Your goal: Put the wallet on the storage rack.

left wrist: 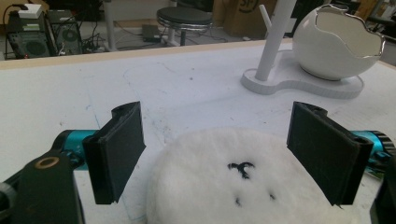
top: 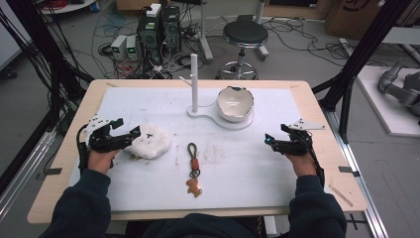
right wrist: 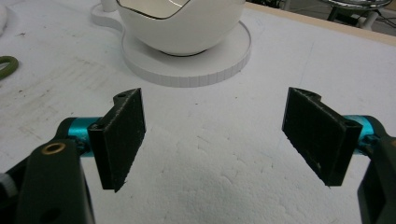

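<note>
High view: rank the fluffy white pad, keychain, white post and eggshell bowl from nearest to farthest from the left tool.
1. Fluffy white pad, right at the left tool.
2. Keychain, table centre.
3. White post, far centre.
4. Eggshell bowl, beyond the post, rightward.

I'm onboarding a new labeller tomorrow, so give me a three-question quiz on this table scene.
1. True or false: the left claw is shut on the white plush toy.
2. Which thing lies between the two claws on the foam mat? A) a spoon B) a keychain with a gingerbread charm C) a cup
3. Fill in: the white eggshell-shaped bowl sits on a white stand beside an upright ____.

Key
1. False: its jaws stand open on either side of the toy.
2. B
3. peg post; the right claw, open, points toward that bowl.
</note>
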A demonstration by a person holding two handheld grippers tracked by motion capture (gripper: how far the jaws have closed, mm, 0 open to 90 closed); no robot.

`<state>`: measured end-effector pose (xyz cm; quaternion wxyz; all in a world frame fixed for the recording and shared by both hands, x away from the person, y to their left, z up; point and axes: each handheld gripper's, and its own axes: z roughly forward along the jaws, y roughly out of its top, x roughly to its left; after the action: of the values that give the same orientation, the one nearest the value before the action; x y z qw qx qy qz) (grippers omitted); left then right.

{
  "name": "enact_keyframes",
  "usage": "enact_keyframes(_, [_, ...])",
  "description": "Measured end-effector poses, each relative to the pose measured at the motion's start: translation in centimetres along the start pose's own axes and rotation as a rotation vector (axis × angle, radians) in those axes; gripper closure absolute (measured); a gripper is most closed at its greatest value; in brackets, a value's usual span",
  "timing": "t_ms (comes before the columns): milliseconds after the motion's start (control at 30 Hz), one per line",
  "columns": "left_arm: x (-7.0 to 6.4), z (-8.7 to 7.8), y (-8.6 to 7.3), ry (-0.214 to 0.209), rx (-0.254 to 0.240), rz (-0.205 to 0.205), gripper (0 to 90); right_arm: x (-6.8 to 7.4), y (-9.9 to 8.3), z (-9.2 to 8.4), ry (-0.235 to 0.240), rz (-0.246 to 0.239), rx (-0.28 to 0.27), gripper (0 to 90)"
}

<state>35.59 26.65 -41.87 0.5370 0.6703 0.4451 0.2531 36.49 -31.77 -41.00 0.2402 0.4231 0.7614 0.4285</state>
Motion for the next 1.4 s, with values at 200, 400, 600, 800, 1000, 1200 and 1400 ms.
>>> enact_keyframes(200, [0.0,0.1,0.0,0.012,0.009,-0.008,18.8,0.1,-0.1,-0.3,0.013,-0.009,-0.006,21.8])
enact_keyframes(400, [0.5,0.8,-0.5,0.034,0.073,-0.030,18.8,0.1,-0.1,0.0,0.028,-0.007,-0.003,21.8])
enact_keyframes(600, [0.9,1.9,-1.0,0.063,0.147,-0.046,18.8,0.0,-0.2,0.3,0.033,-0.005,0.007,21.8])
enact_keyframes(800, [0.9,2.7,-1.8,0.107,0.292,-0.041,18.8,0.4,-0.1,0.0,0.031,-0.015,-0.002,21.9])
enact_keyframes(1000, [1.4,3.0,-2.3,0.068,0.353,-0.106,23.7,0.7,-0.1,-0.1,0.034,-0.024,0.008,21.9])
enact_keyframes(1200, [1.2,2.6,-1.8,0.000,0.369,-0.105,55.0,1.2,0.0,0.3,0.047,-0.039,0.028,22.5])
enact_keyframes(1400, [1.1,1.6,-0.7,-0.035,0.273,-0.140,75.7,1.6,0.1,0.6,0.063,-0.052,0.037,23.6])
